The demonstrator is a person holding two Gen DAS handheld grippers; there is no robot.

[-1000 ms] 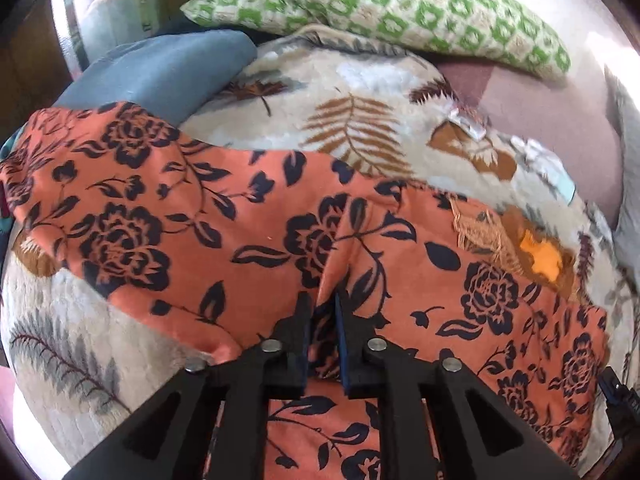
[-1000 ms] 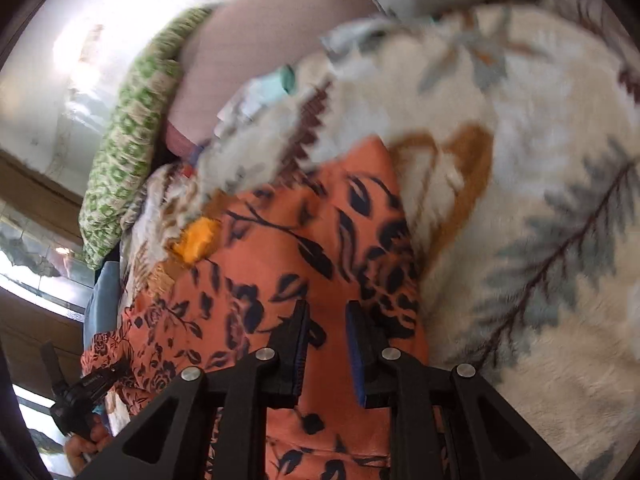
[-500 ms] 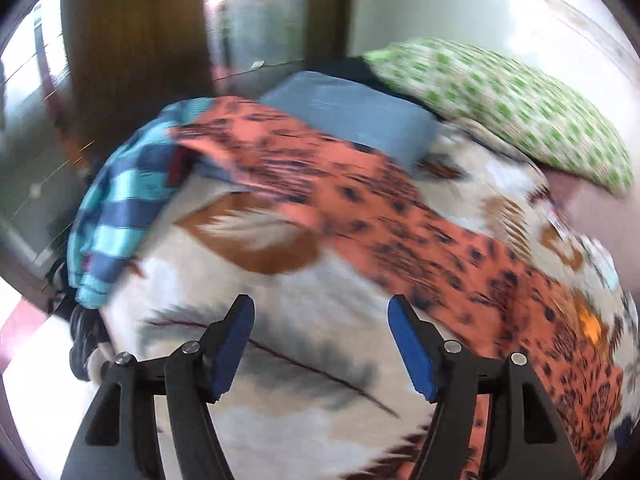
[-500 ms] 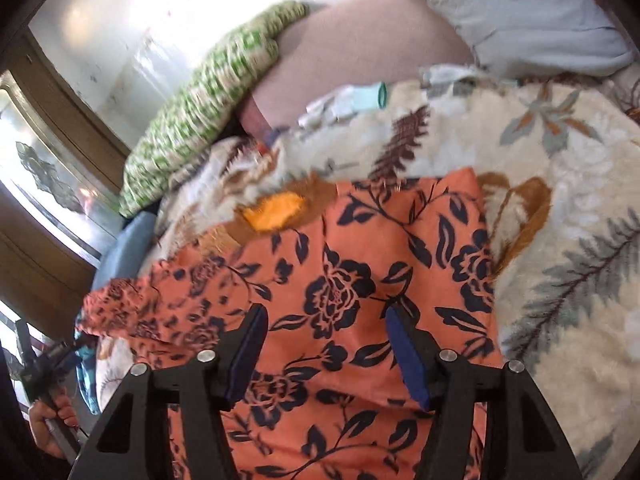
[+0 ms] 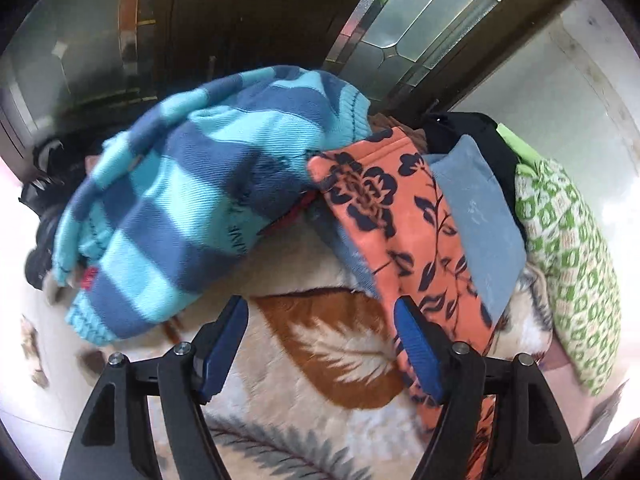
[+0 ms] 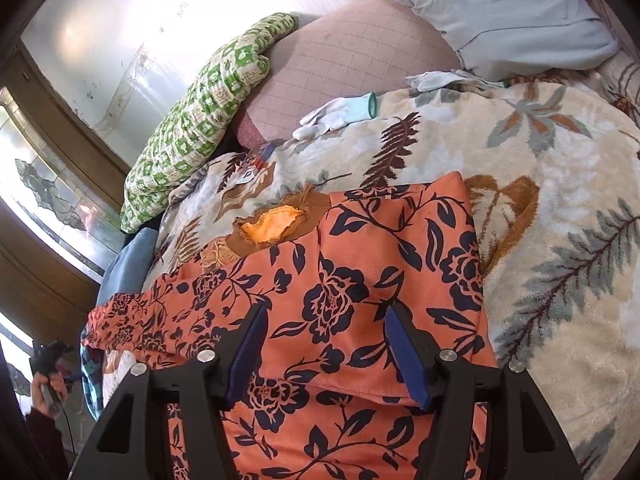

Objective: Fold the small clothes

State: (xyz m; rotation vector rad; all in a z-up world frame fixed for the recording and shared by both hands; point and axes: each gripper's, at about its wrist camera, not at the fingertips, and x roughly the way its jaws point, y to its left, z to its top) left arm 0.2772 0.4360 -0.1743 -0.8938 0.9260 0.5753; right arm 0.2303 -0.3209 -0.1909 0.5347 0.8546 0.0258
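Observation:
An orange garment with a dark floral print (image 6: 340, 300) lies spread on the leaf-patterned blanket (image 6: 552, 184). My right gripper (image 6: 324, 316) hovers open and empty just above its middle. In the left wrist view the same orange garment (image 5: 404, 216) runs down the right side, its end beside a blue striped knit sweater (image 5: 192, 200). My left gripper (image 5: 320, 312) is open and empty over bare blanket (image 5: 304, 396), just short of the sweater.
A green-and-white pillow (image 6: 200, 116), a pink cushion (image 6: 352, 60) and a pale blue pillow (image 6: 500, 8) lie at the back. White gloves (image 6: 336, 114) rest on the blanket. A folded grey-blue cloth (image 5: 476, 216) lies beside the orange garment. Wooden doors with glass (image 5: 420, 20) stand behind.
Both grippers let go of the orange garment and opened. The left gripper swung left to face the striped sweater. The right gripper pulled back slightly above the garment.

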